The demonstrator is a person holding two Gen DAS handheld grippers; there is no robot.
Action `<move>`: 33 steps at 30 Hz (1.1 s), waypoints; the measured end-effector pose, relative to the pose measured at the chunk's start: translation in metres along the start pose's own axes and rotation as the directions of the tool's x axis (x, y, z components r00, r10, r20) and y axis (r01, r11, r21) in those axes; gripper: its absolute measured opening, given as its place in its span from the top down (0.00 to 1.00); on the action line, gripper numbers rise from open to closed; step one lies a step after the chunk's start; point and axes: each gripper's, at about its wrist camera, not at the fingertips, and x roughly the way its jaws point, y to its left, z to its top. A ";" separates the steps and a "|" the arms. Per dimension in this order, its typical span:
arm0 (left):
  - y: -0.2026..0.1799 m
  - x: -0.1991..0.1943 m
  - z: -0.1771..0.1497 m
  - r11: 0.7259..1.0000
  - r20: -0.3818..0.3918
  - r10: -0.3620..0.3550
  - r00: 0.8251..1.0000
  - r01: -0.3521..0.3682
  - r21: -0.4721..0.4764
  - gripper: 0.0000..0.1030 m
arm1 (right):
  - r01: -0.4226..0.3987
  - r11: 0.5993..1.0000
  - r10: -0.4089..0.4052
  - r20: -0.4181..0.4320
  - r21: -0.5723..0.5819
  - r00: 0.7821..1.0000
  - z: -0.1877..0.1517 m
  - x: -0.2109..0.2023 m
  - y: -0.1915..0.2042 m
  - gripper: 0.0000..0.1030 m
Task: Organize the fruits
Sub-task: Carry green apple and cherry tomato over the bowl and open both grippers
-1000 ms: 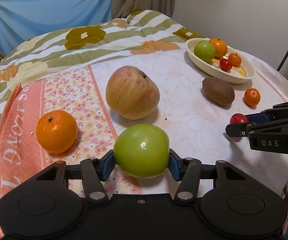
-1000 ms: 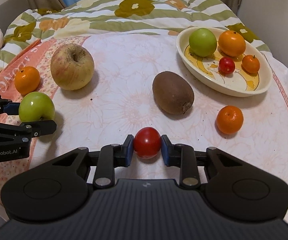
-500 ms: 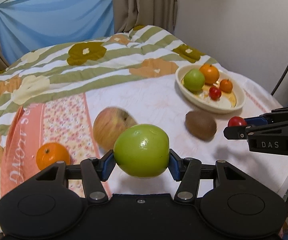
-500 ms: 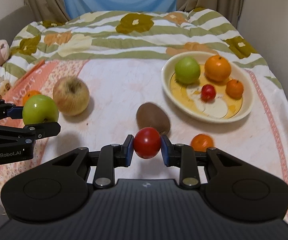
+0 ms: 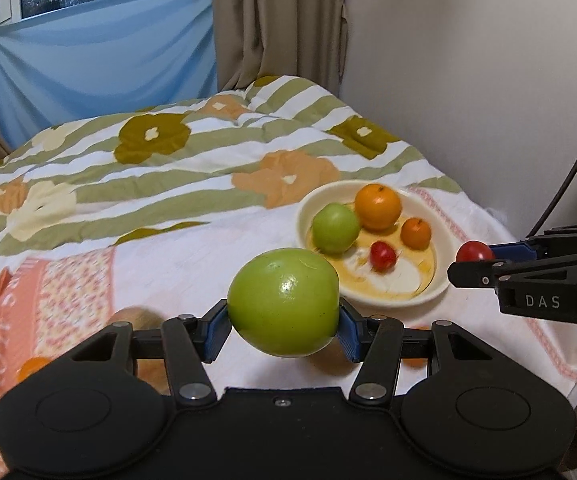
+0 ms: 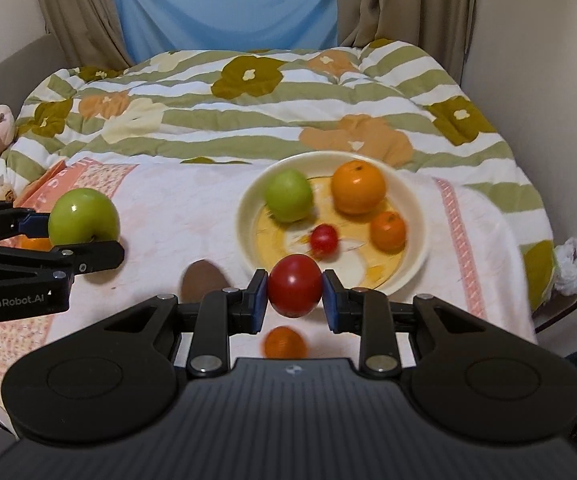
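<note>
Both tools are matte black plastic, each with a broad housing carrying two round embossed discs behind the claw. On the left claw [image 5: 284,330], black linkage bars pinned with silver screws end in blue pads. The right claw [image 6: 294,298] looks alike, with a ribbed housing; white lettering marks each tool's side.

The left gripper [image 5: 284,330] clamps a green apple [image 5: 283,302] above the bed [image 5: 176,168]. At right, the right gripper [image 5: 473,259] pinches a red tomato [image 5: 473,251] beside the bowl [image 5: 440,286].
</note>
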 end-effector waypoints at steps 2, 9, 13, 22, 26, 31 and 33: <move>-0.012 0.008 0.007 1.000 0.001 0.001 1.000 -0.001 0.001 0.43 | -0.005 1.000 0.005 0.002 -0.014 1.000 0.004 0.002 -0.012 0.58; -0.051 0.049 0.021 1.000 -0.015 0.010 1.000 -0.010 -0.009 0.43 | -0.033 0.998 0.033 -0.007 -0.061 0.999 0.016 0.021 -0.055 0.58; -0.068 0.074 0.025 1.000 -0.033 0.024 0.999 -0.025 -0.013 0.43 | -0.063 0.994 0.061 -0.021 -0.087 0.998 0.017 0.035 -0.076 0.58; -0.085 0.115 0.028 0.995 -0.083 0.098 0.992 -0.100 -0.024 0.43 | -0.143 0.981 0.136 -0.058 -0.134 0.989 0.017 0.062 -0.101 0.58; -0.089 0.125 0.027 0.992 -0.111 0.123 0.986 -0.126 -0.020 0.43 | -0.171 0.974 0.162 -0.069 -0.146 0.984 0.018 0.070 -0.105 0.58; -0.094 0.124 0.028 0.990 -0.110 0.137 0.985 -0.139 -0.019 0.21 | -0.189 0.970 0.179 -0.076 -0.153 0.981 0.018 0.075 -0.109 0.58; -0.097 0.118 0.030 0.988 -0.081 0.152 0.985 -0.152 -0.005 0.04 | -0.191 0.970 0.181 -0.078 -0.150 0.980 0.019 0.076 -0.111 0.58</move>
